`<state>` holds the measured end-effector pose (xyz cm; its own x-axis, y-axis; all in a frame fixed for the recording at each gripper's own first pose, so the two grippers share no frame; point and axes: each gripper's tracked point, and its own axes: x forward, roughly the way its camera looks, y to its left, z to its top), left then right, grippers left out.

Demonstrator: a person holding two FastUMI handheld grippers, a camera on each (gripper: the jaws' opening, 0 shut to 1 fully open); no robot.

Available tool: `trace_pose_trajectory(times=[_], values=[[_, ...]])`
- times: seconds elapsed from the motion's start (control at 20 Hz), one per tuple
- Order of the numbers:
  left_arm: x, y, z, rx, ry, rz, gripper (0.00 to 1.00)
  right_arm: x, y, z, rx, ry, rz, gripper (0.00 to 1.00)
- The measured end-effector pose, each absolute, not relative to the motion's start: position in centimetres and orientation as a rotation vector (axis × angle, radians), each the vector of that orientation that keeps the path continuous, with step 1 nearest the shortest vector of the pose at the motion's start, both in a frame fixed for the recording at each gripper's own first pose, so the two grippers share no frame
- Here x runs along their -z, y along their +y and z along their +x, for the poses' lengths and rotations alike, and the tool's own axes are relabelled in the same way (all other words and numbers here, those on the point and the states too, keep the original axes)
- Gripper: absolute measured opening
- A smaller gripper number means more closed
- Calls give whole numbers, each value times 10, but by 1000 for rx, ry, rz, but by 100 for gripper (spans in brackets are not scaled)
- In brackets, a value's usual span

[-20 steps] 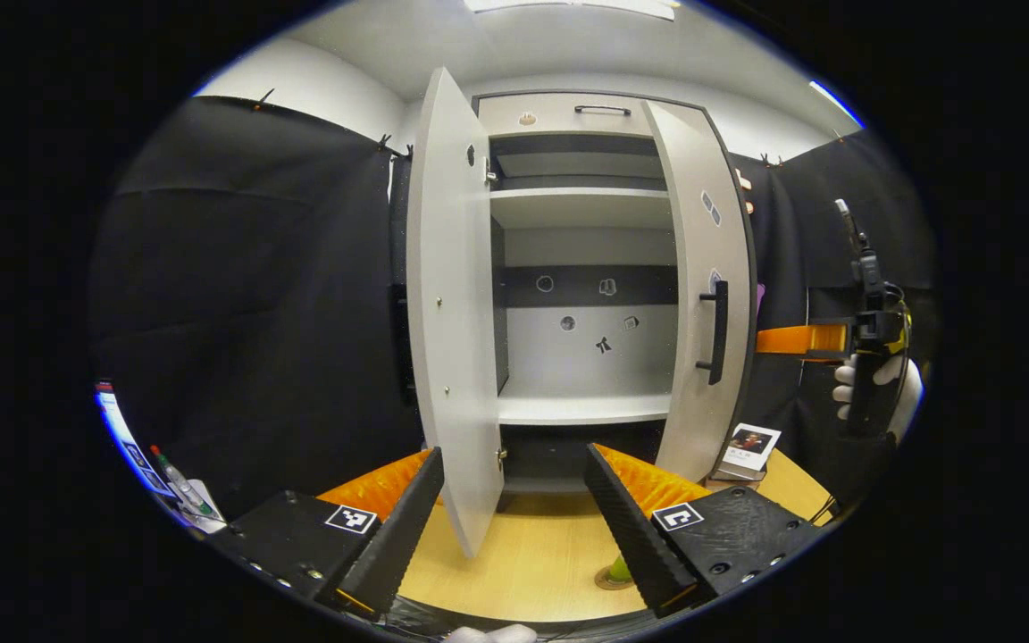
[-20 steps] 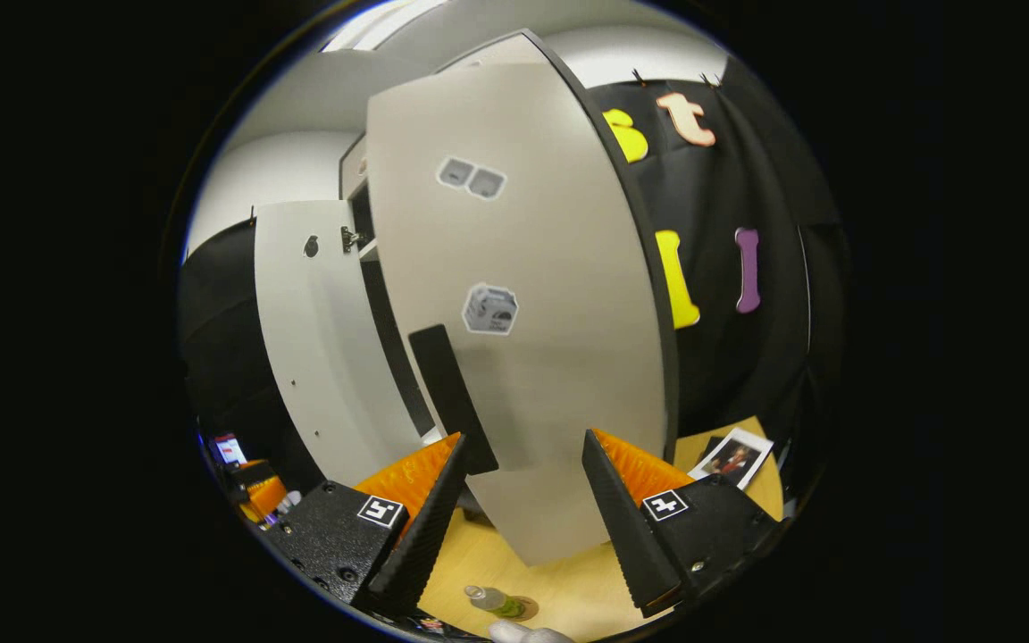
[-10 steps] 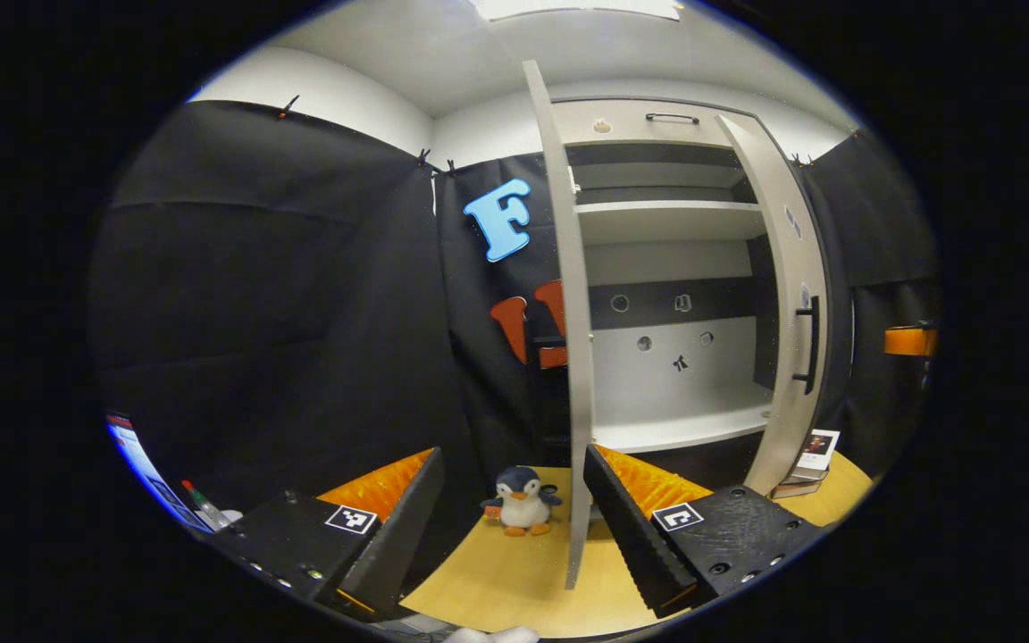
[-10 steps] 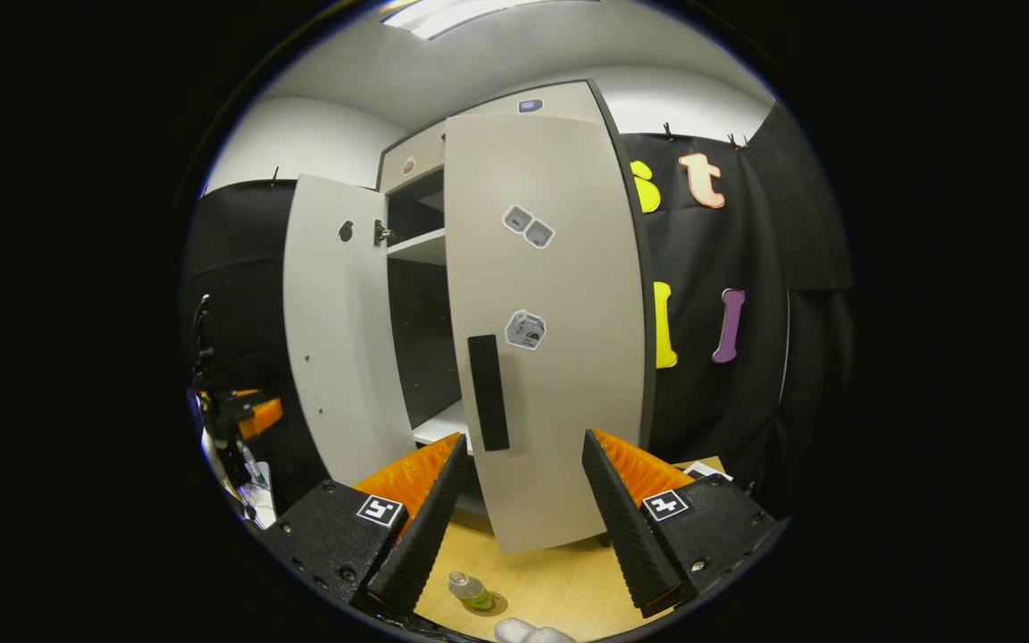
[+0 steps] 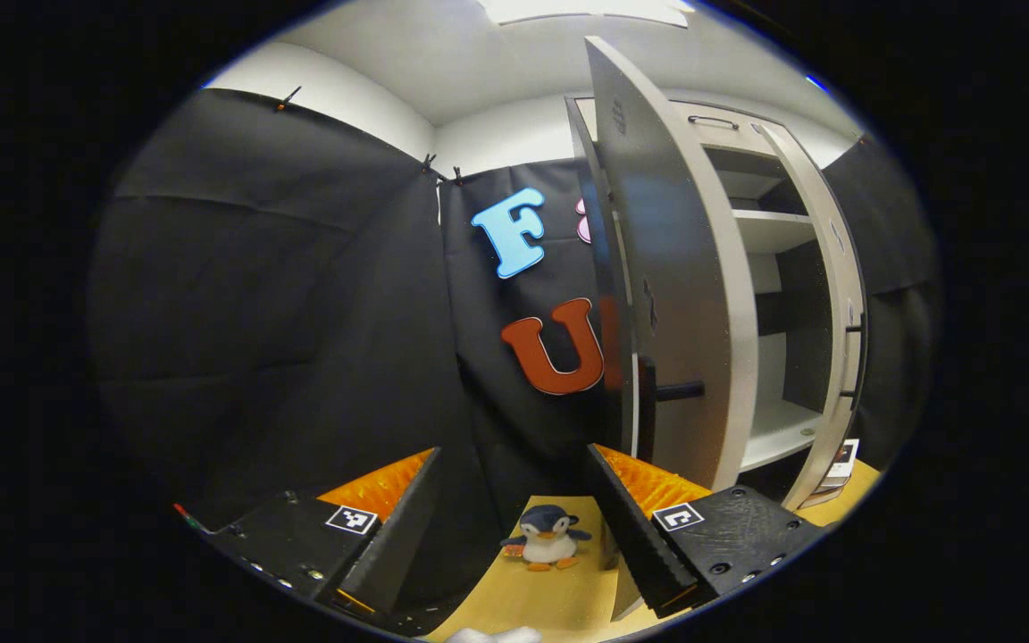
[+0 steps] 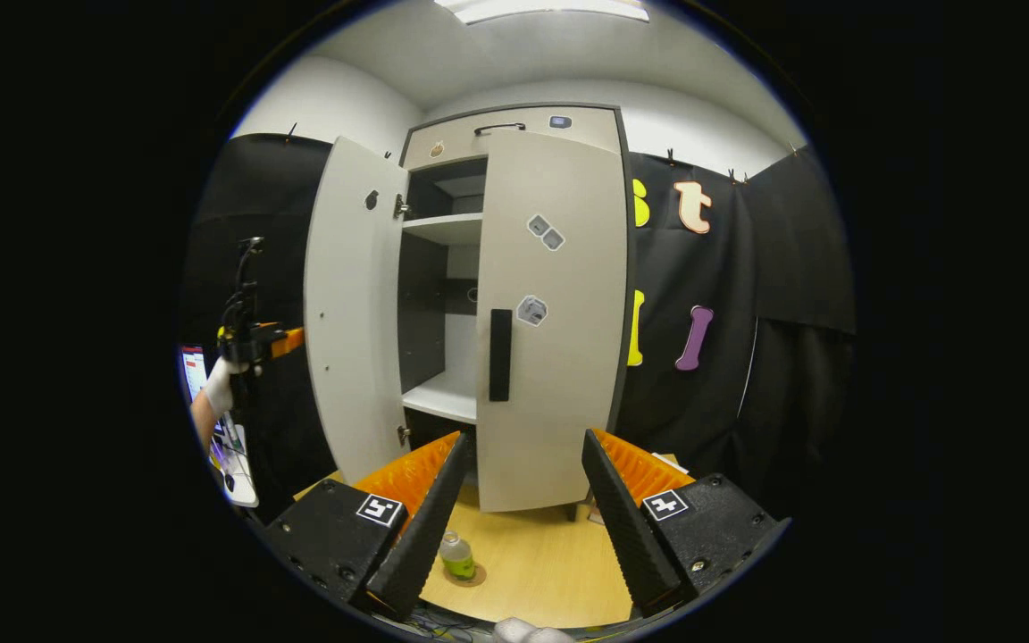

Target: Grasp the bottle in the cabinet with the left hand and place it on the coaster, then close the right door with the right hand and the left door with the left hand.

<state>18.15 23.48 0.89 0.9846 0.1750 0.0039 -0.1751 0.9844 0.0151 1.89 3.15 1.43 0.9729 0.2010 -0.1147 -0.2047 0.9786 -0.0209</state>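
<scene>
In the right gripper view a small bottle of green liquid stands on a round coaster on the wooden table, just ahead of my open, empty right gripper. The cabinet's right door lies about flush with the cabinet front, its dark handle facing me. The left door stands wide open. Beyond it a gloved hand holds my left gripper. In the left gripper view that gripper is open and empty, behind the left door's outer face near its handle.
A toy penguin sits on the table between the left gripper's fingers, farther off. Bare cabinet shelves show past the door. A photo card lies at the cabinet's right foot. A lit screen glows at the far left.
The right door swung from ajar to about flush and my right gripper backed away from it. My left gripper moved left, round to the outer side of the left door.
</scene>
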Motion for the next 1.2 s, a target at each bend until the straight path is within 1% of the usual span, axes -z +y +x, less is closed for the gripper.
trace_pose_trajectory(times=[0.1, 0.15, 0.2, 0.25, 0.3, 0.55, 0.6, 0.65, 0.7, 0.85, 1.1, 1.15, 1.2], values=[[-9, 231, 191, -168, 4, 10, 96, -17, 36, 13, -202, 113, -22, 80], [-10, 232, 192, -175, 1, 22, 93, -21, 37, 10, -198, 104, -31, 80], [-13, 233, 192, -178, -8, 39, 93, -25, 38, 9, -193, 91, -46, 80], [-14, 233, 192, -186, -13, 50, 87, -27, 37, 7, -189, 80, -60, 80], [-15, 234, 192, -192, -13, 57, 91, -27, 37, 6, -190, 79, -71, 80], [-14, 224, 191, -185, -5, 39, 91, -30, 47, 1, -229, 96, -99, 81], [-14, 222, 189, -193, -3, 47, 94, -31, 47, 2, -231, 92, -102, 80], [-14, 222, 189, -201, -3, 64, 82, -31, 47, 2, -230, 92, -103, 80], [-16, 221, 187, -211, -6, 79, 86, -31, 47, 1, -235, 91, -99, 80], [-18, 212, 188, -205, -5, 79, 86, -25, 47, 1, -251, 108, -94, 80], [-19, 173, 187, -127, -7, 81, 86, -24, 40, 7, -252, 121, -106, 80], [-20, 164, 188, -111, -9, 86, 82, -25, 39, 8, -252, 118, -106, 80], [-21, 155, 188, -95, -14, 84, 86, -25, 39, 7, -252, 119, -106, 80]])
